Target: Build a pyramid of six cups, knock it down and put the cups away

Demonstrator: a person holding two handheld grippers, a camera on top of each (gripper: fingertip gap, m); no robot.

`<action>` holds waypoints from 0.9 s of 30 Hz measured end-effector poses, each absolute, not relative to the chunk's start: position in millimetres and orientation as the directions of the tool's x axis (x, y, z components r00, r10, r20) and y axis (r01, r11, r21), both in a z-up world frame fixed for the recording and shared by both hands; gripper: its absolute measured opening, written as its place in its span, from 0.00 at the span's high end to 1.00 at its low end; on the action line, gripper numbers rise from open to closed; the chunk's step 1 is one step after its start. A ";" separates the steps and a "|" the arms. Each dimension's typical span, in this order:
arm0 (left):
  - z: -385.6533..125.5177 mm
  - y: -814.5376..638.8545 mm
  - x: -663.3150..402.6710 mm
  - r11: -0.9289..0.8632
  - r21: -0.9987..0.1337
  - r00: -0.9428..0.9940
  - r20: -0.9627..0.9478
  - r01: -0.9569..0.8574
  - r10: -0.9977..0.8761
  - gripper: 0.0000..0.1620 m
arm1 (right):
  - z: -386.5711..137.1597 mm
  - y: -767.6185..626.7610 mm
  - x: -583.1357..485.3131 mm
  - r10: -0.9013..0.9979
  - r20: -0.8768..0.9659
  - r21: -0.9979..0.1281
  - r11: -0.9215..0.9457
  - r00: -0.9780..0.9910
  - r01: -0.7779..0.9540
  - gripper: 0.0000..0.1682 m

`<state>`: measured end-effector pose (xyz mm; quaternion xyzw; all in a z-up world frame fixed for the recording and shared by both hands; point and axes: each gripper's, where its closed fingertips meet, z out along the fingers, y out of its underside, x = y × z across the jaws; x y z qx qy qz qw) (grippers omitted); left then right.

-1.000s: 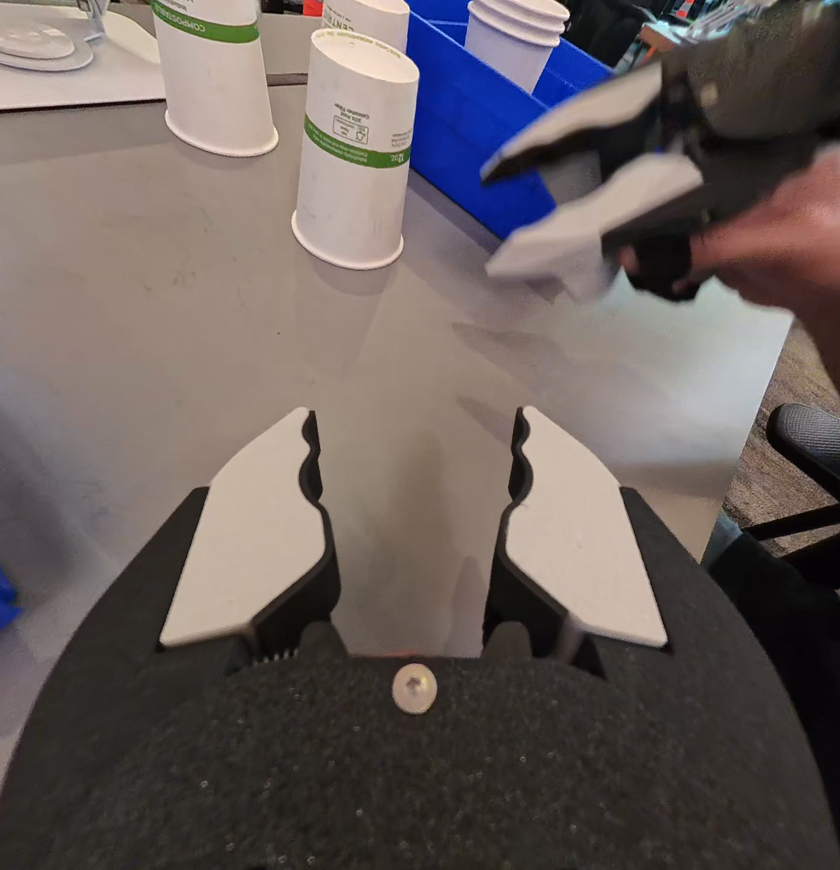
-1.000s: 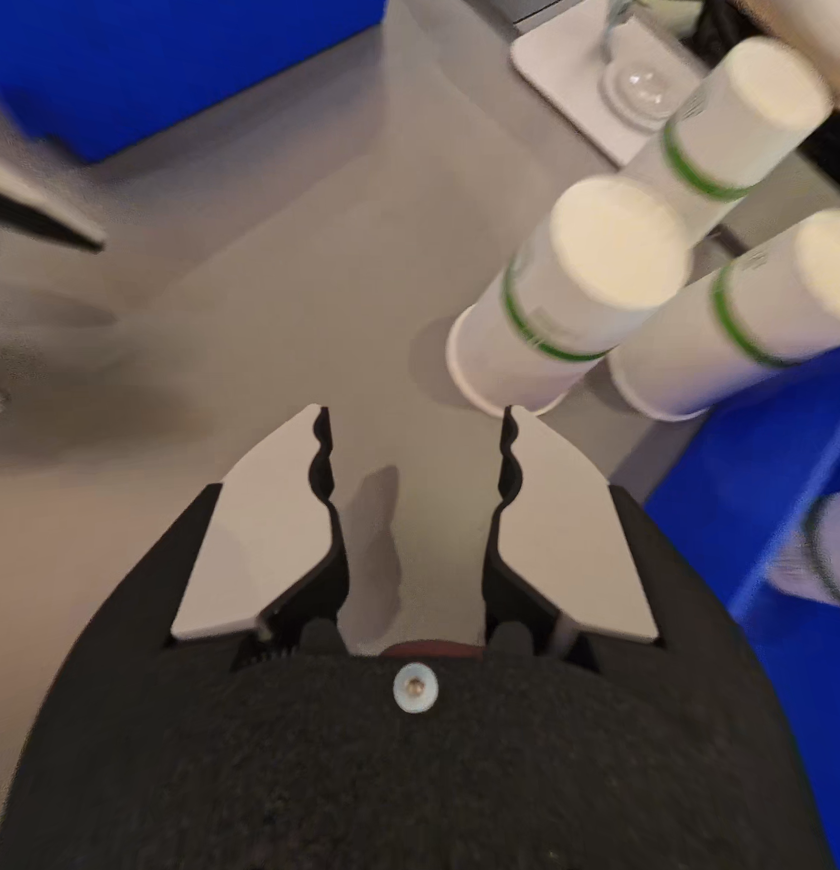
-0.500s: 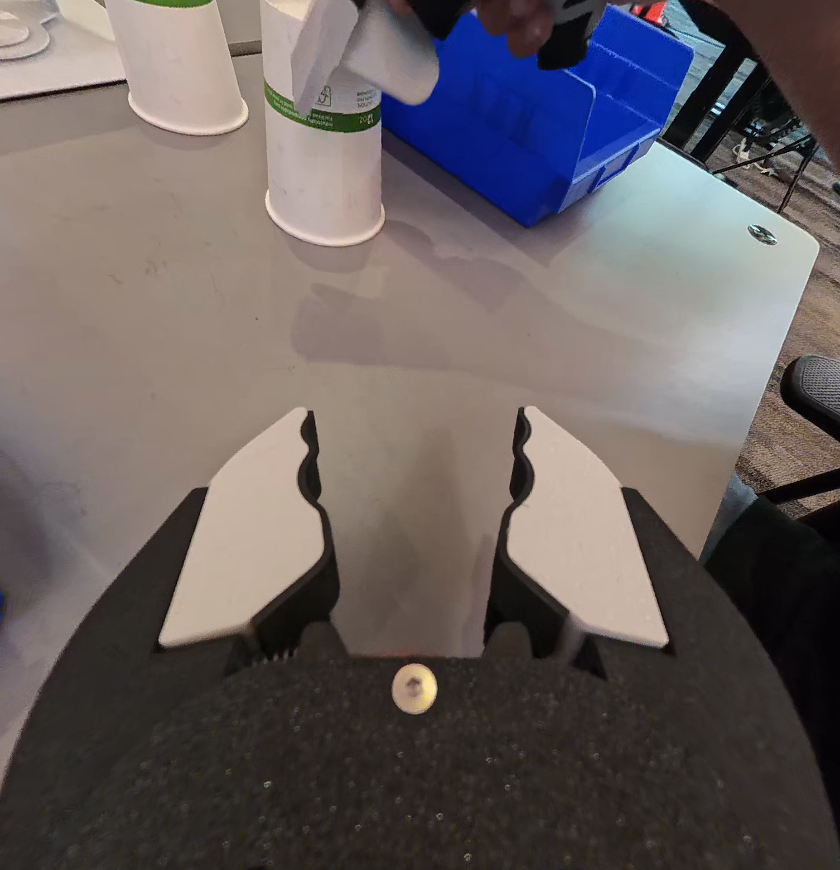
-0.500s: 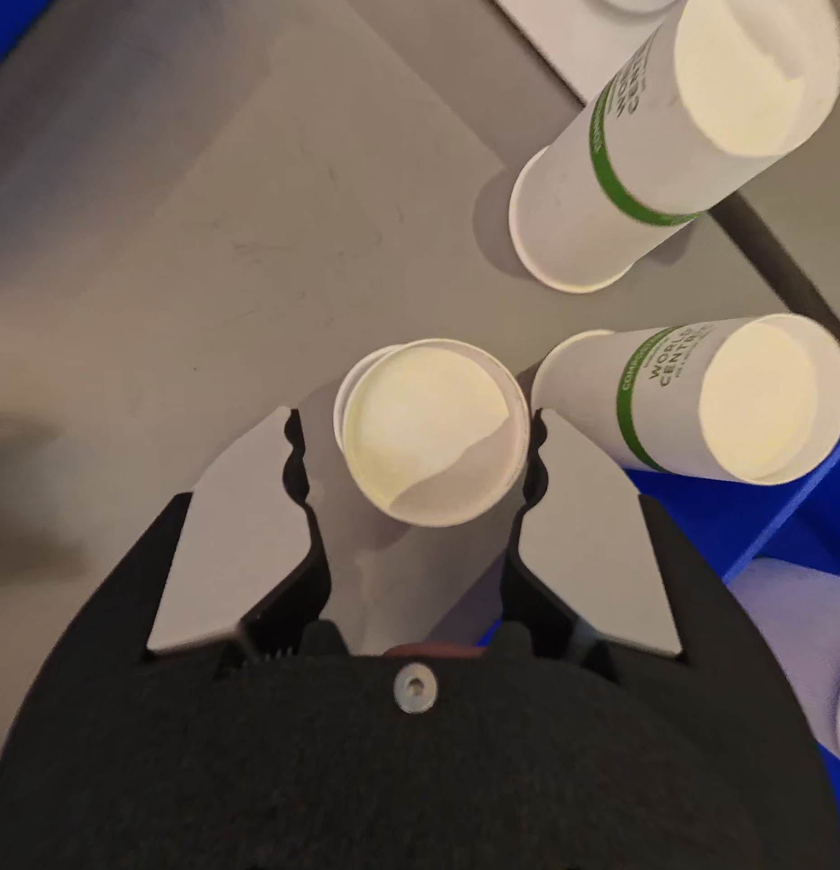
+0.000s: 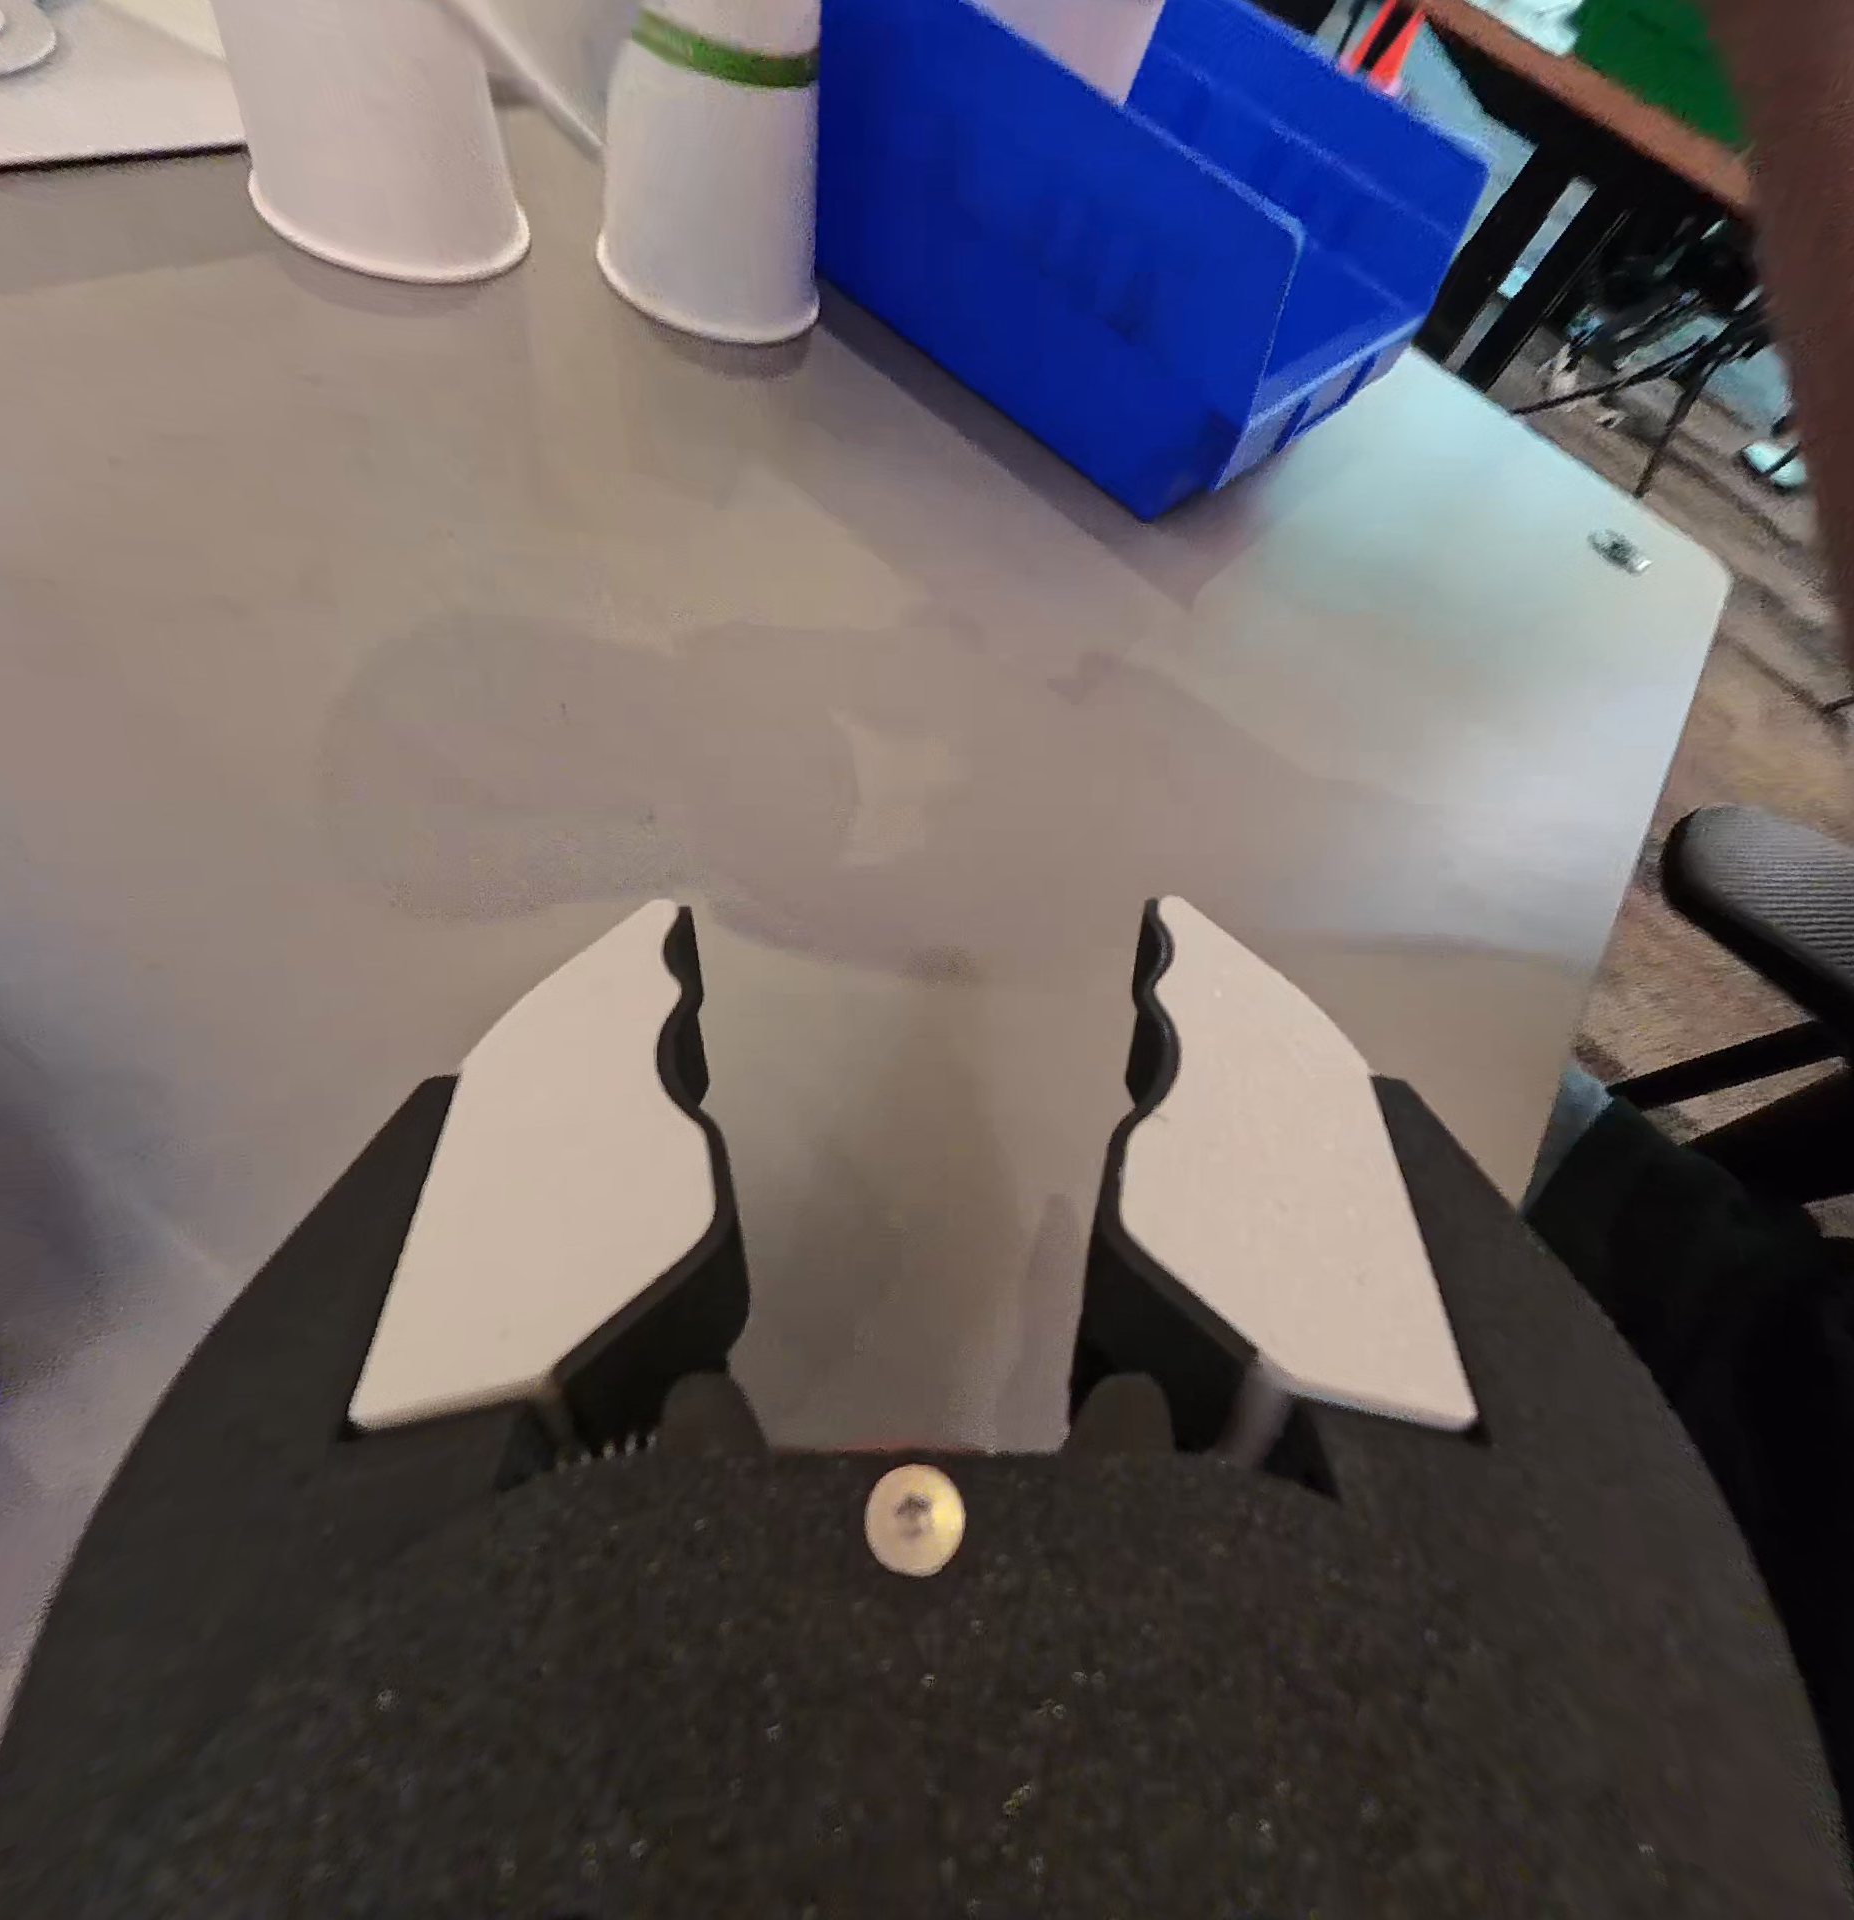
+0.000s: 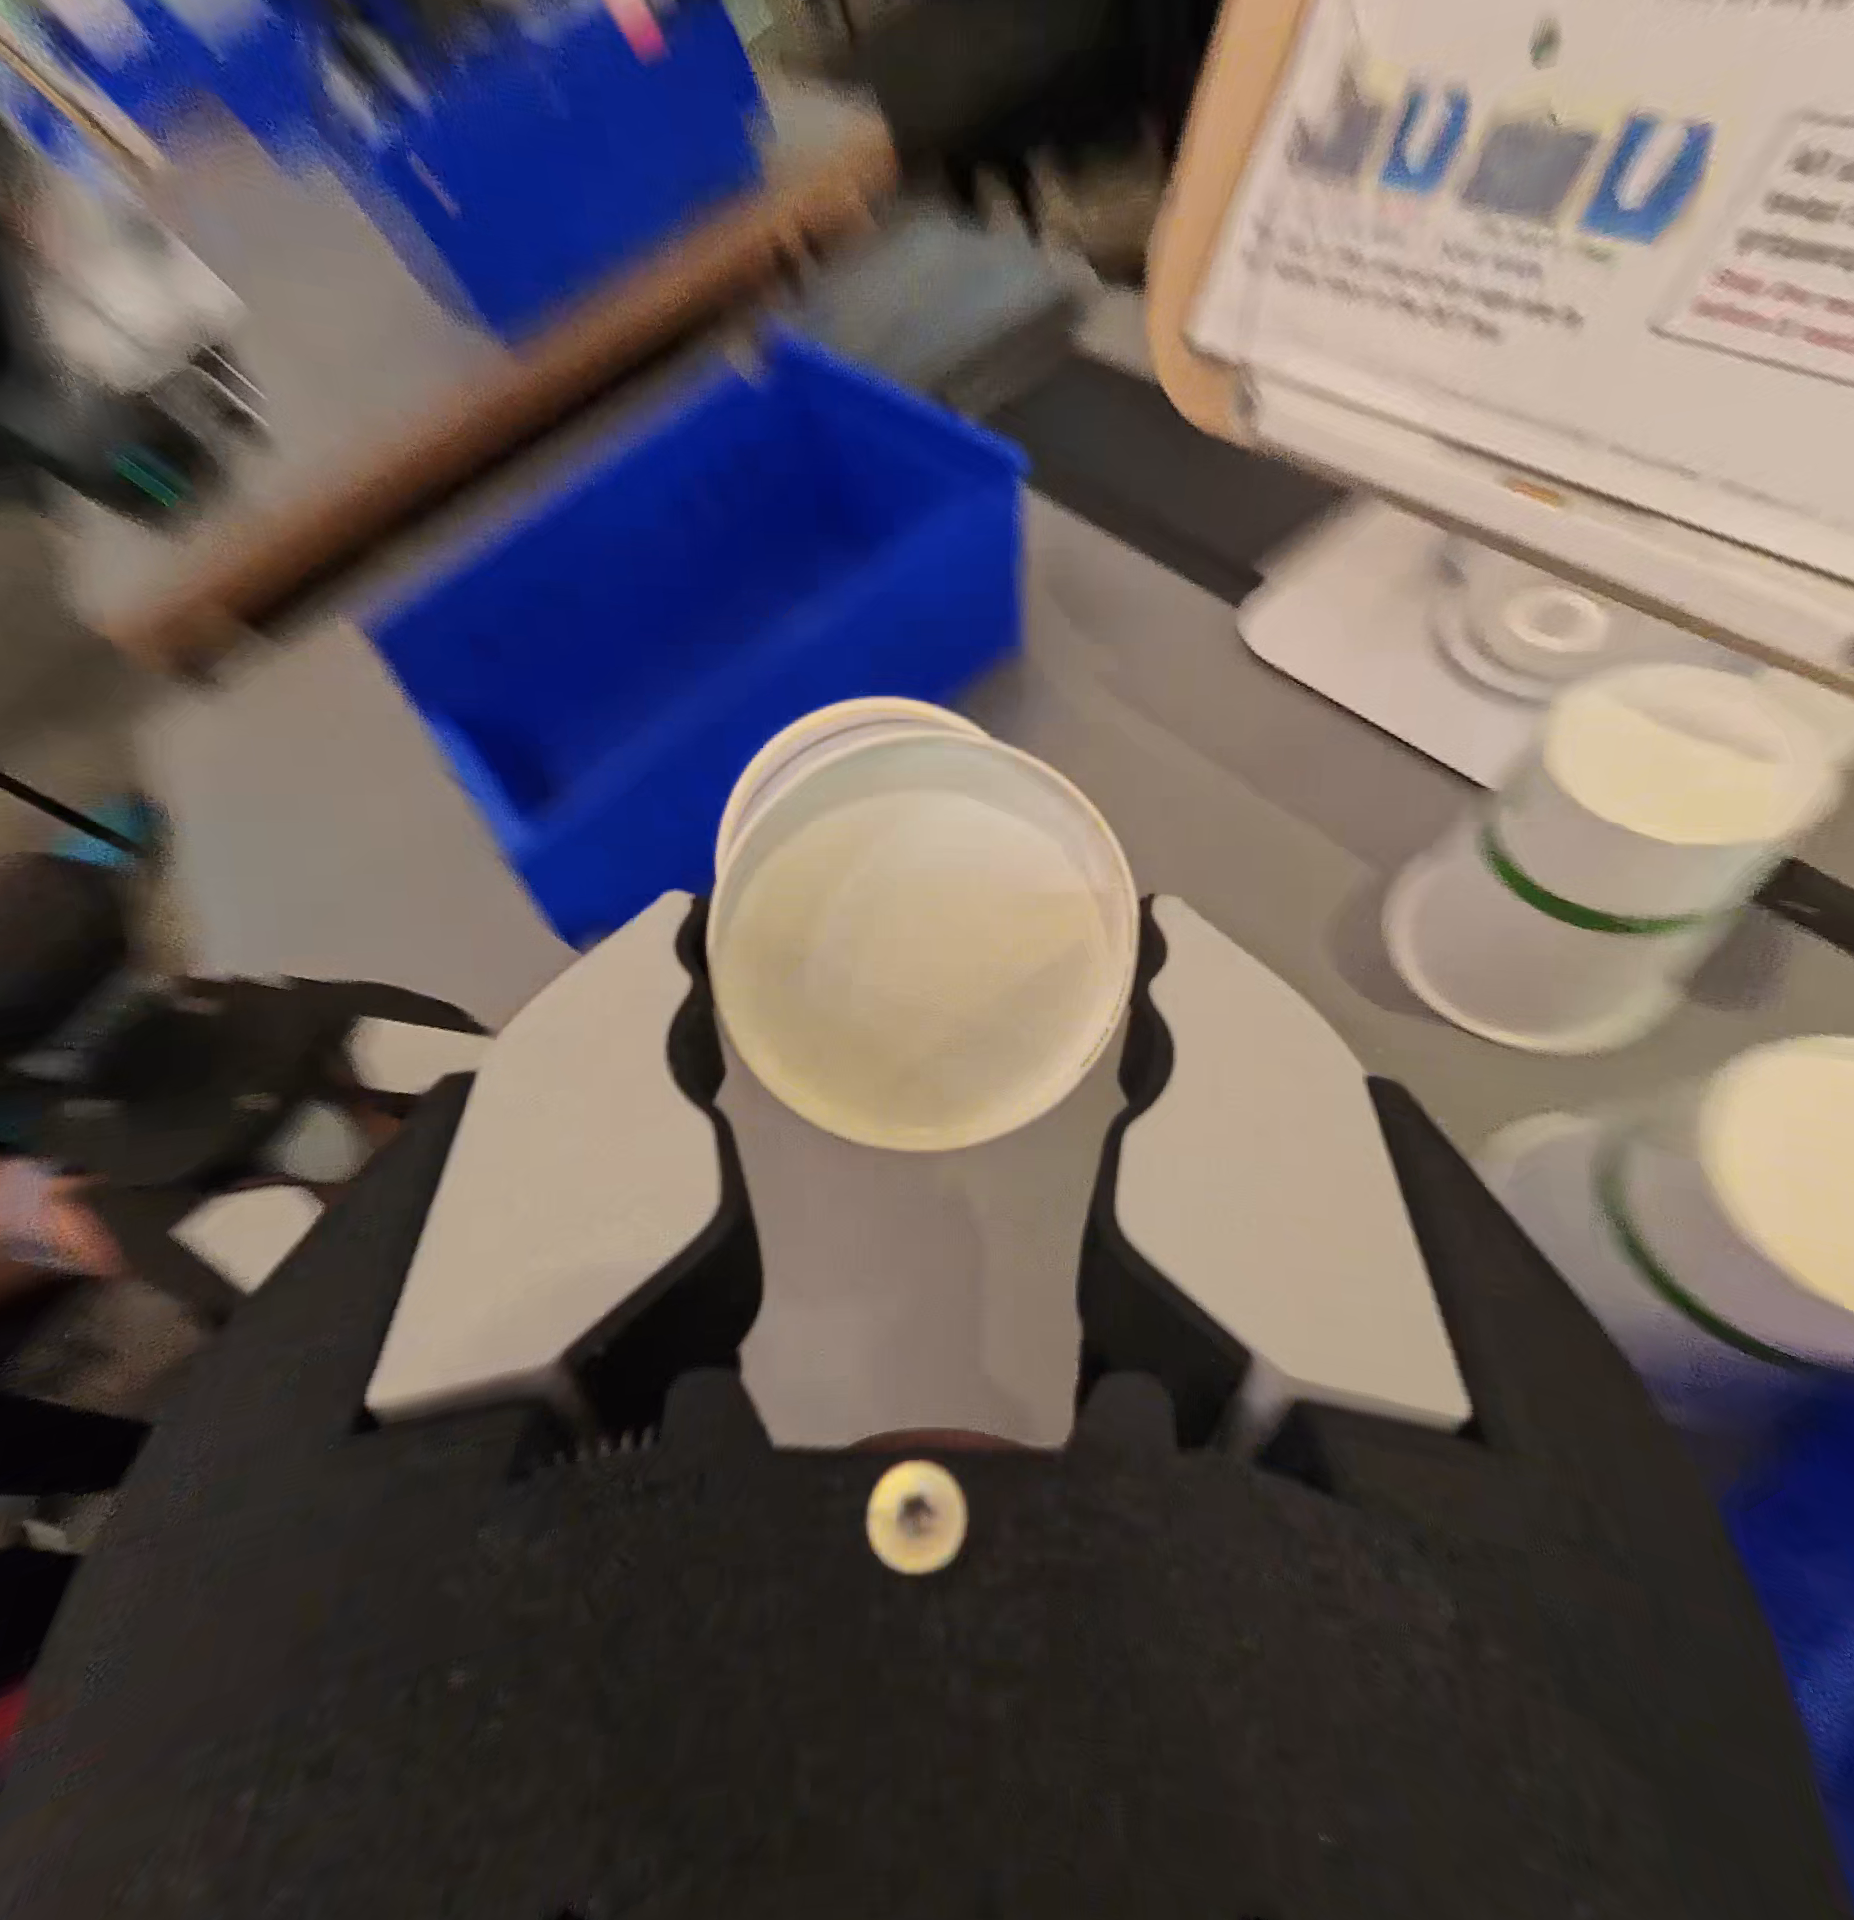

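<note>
My right tongs [image 6: 918, 940] are pinching an upturned white paper cup [image 6: 918, 935] lifted off the grey counter [image 5: 590, 582]; left tongs [image 5: 918, 966] spread, empty (blue plastic bin [image 5: 1089, 249] by the far edge).

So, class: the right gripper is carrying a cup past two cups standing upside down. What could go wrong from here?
1. The right gripper pinches the held cup only near its end, between the fingertips; a fast swing, as the blur suggests, could let it slip or tilt.
2. The two upside-down cups stand close on the right; a sideways move might knock them over.
3. The left gripper is open and empty, too far off to steady anything.
</note>
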<state>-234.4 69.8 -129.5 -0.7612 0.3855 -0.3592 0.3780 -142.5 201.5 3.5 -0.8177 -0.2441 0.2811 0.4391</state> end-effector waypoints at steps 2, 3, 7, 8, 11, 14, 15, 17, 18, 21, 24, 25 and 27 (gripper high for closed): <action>-116.3 75.1 -236.9 -0.408 -0.870 0.409 0.278 -0.276 -0.869 0.50 | 24.0 185.0 -155.8 0.719 -0.397 -0.892 -0.448 0.570 -0.056 0.55; -105.5 78.3 -238.7 -0.393 -0.885 0.385 0.282 -0.250 -0.879 0.50 | 29.9 177.3 -160.0 0.747 -0.449 -0.888 -0.435 0.490 -0.151 0.55; -42.7 91.3 -246.1 -0.337 -0.934 0.273 0.295 -0.120 -0.916 0.52 | 30.8 154.9 -168.9 0.800 -0.532 -0.825 -0.419 0.275 -0.379 0.55; -25.8 93.3 -248.1 -0.326 -0.942 0.247 0.298 -0.080 -0.922 0.52 | 27.6 151.9 -170.5 0.802 -0.539 -0.814 -0.418 0.256 -0.402 0.55; 6.9 95.3 -248.5 -0.285 -0.958 0.191 0.273 -0.037 -0.943 0.58 | 26.2 142.5 -172.8 0.811 -0.559 -0.762 -0.419 0.176 -0.493 0.55; 10.0 102.8 -239.4 -0.202 -0.973 0.232 0.172 -0.110 -0.957 0.60 | 16.5 137.5 -182.6 0.809 -0.565 -0.766 -0.442 0.162 -0.467 0.55; 10.6 100.9 -234.9 -0.187 -0.975 0.217 0.158 -0.123 -0.963 0.64 | 15.8 136.5 -182.7 0.812 -0.557 -0.773 -0.430 0.175 -0.467 0.55; 10.2 96.3 -228.1 -0.173 -0.976 0.182 0.148 -0.135 -0.972 0.84 | 14.7 133.3 -182.5 0.810 -0.562 -0.769 -0.437 0.166 -0.467 0.55; 9.3 93.9 -226.0 -0.169 -0.976 0.163 0.147 -0.136 -0.976 0.98 | 13.3 131.7 -182.0 0.808 -0.567 -0.767 -0.446 0.161 -0.461 0.55; 1.2 86.9 -220.5 -0.201 -0.968 0.101 0.187 -0.150 -0.977 0.99 | 4.7 128.9 -177.8 0.795 -0.585 -0.766 -0.477 0.162 -0.431 0.55; -7.3 85.4 -219.9 -0.175 -0.968 0.087 0.162 -0.181 -0.983 1.00 | -9.3 126.6 -173.8 0.785 -0.588 -0.791 -0.510 0.193 -0.338 0.55; -8.9 85.7 -220.5 -0.167 -0.967 0.086 0.153 -0.190 -0.984 1.00 | -10.5 126.6 -169.5 0.792 -0.570 -0.811 -0.498 0.218 -0.309 0.57; -11.7 82.9 -223.6 -0.144 -0.963 0.051 0.136 -0.227 -0.989 1.00 | -7.5 129.0 -157.9 0.806 -0.521 -0.850 -0.460 0.280 -0.258 0.56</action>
